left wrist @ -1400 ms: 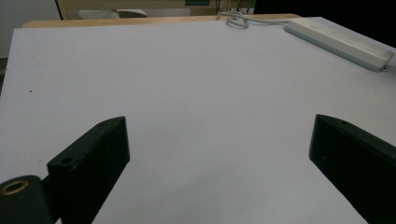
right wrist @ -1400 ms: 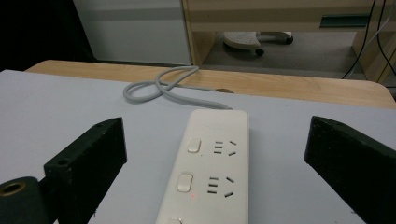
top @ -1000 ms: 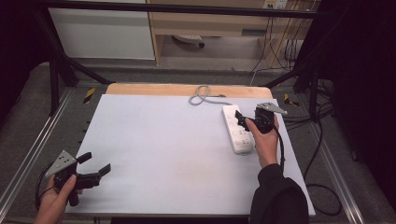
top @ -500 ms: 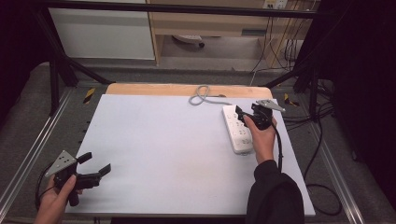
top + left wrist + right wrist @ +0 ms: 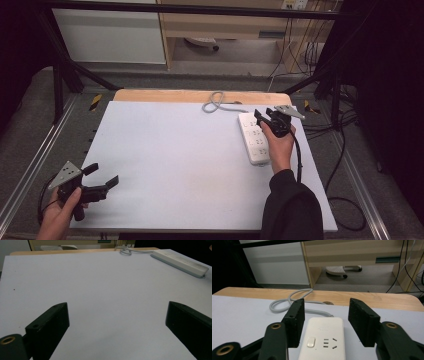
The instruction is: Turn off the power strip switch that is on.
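Item: power strip (image 5: 254,138), white, long and flat, lying on the right side of my desk (image 5: 175,165), its far end toward the wooden back edge.
Cord: grey cable (image 5: 216,103) leaves the far end and loops on the wood strip behind; it will drag and tug if I lift.
Build, by my judgement: rigid plastic shell, light to moderate in weight, not fragile, but smooth and glossy, so likely slippery under hard pads.
Features: rocker switch (image 5: 311,341) and a socket face near the far end; best kept clear of my grip.
Right claw (image 5: 325,322): my jaws stand one on each long side of the strip's far end and have just been closing; a gap shows on both sides, so not yet pinching.
Left claw (image 5: 102,176): spread wide, nothing between the jaws, at the near left corner of the desk, well apart from the strip.
Hold advised: across the narrow width, on the flat side walls, squeezing squarely.
Risk: cord pull may twist the strip out of a one-ended grip.
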The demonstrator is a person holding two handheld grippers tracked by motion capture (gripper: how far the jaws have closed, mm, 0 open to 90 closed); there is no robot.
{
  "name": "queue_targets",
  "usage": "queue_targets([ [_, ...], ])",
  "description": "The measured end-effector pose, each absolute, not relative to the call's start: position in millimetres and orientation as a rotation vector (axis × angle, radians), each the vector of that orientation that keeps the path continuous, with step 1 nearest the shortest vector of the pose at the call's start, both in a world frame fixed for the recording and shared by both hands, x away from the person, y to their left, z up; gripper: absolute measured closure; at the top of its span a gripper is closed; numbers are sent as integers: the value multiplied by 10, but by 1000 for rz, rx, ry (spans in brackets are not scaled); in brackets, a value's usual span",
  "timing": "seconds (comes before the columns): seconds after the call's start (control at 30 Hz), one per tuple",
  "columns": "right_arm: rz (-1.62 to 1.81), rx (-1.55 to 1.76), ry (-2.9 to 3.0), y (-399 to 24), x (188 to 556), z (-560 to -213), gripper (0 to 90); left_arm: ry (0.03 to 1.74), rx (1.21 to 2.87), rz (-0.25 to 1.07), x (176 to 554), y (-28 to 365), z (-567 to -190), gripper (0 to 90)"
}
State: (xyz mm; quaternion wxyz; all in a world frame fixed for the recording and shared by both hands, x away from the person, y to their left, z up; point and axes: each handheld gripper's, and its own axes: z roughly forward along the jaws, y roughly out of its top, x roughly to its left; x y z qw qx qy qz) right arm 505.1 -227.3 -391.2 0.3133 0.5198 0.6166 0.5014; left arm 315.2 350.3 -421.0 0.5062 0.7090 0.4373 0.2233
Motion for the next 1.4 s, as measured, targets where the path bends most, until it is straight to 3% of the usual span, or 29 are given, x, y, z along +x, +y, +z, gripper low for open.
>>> queue_targets([
  [0.63, 1319, 1355, 1606, -2204, 5108, -3934, 735, 1054, 1708, 539, 3153, 3508, -4209, 50],
  [1.4, 1319, 1344, 1640, -2108, 5174, -3967, 799, 1049, 1707, 539, 3154, 3514, -4207, 50],
])
